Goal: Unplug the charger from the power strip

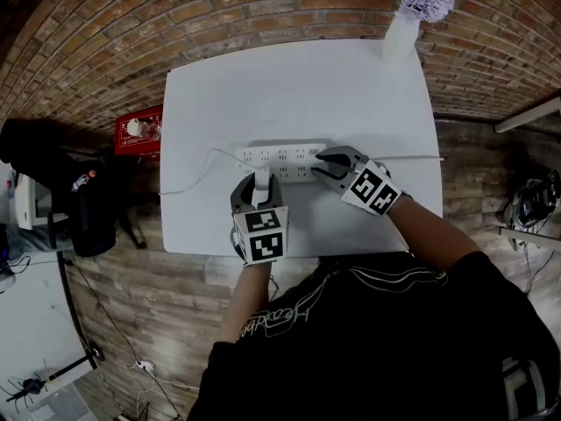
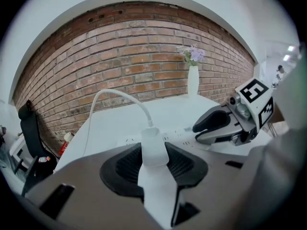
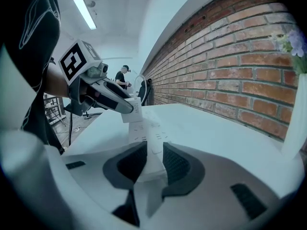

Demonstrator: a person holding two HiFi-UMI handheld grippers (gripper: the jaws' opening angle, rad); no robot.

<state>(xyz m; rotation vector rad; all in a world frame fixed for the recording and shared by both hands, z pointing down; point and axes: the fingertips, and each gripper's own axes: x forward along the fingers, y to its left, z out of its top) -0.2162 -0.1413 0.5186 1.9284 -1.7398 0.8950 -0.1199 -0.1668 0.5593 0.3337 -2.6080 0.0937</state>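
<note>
- The table [image 1: 298,86] carried the power strip [image 1: 279,158] lengthwise across its middle, parallel to the front edge, with every socket within reach of both hands.
- The right gripper [image 1: 328,167] was clamped on the strip's right end, its jaws set wide around the body. This was judged to be a hold-down, so that a pull on the plug would not drag the strip.
- The left gripper [image 1: 259,191] stood just in front of the strip's front edge, its jaws closed at mid width on the charger [image 2: 154,145].
- The charger appeared clear of the sockets, with its prongs out of sight.
- The cable [image 2: 115,96] left the charger's far end and arched toward the table's left edge, slack.
</note>
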